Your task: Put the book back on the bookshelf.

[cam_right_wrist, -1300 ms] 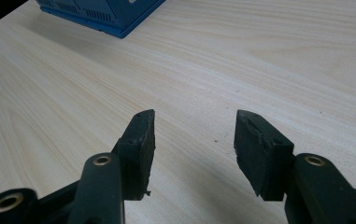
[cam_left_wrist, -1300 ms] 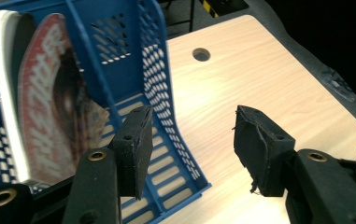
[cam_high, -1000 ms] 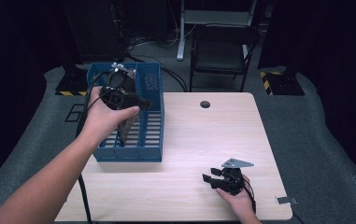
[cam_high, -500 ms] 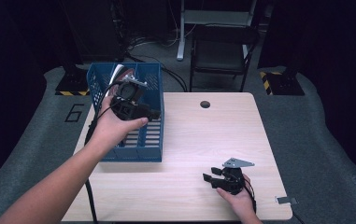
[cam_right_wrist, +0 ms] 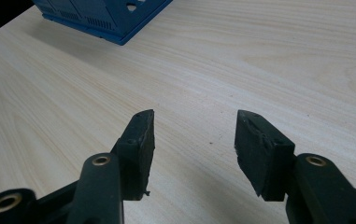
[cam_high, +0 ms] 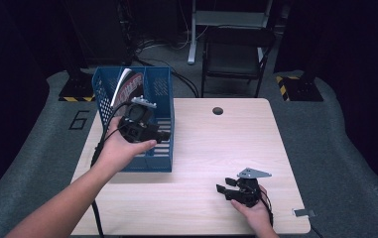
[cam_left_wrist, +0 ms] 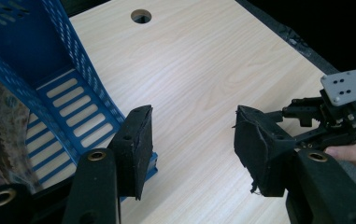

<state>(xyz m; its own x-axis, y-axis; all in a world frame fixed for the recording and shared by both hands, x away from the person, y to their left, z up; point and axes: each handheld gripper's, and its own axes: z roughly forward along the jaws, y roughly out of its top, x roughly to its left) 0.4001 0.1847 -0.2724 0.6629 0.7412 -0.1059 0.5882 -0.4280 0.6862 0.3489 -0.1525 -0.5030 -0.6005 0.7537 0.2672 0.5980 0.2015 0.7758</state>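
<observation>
Dark grey carpeted flooring (cam_high: 37, 148) surrounds a light wood-grain rectangular table (cam_high: 216, 148) with a round cable hole (cam_high: 218, 110) near its far edge; a black chair (cam_high: 233, 54) stands beyond it. At left on the table, a blue perforated plastic file organiser (cam_high: 160, 91) with upright dividers and a slotted floor holds a red-and-white printed magazine (cam_high: 129, 84), which leans tilted in the leftmost compartment at the far end. Above the organiser's near part, the left gripper (cam_high: 162, 135) is held in the person's left hand (cam_high: 122, 148), its jaws spread with nothing between them; in the left gripper view its pads frame the organiser's near corner (cam_left_wrist: 154, 161) and bare tabletop. At right, near the table's front edge and well apart from the organiser, the right gripper (cam_high: 221, 191) sits low over the wood, jaws likewise spread and empty, a grey three-cornered plate (cam_high: 253, 173) on top.
</observation>
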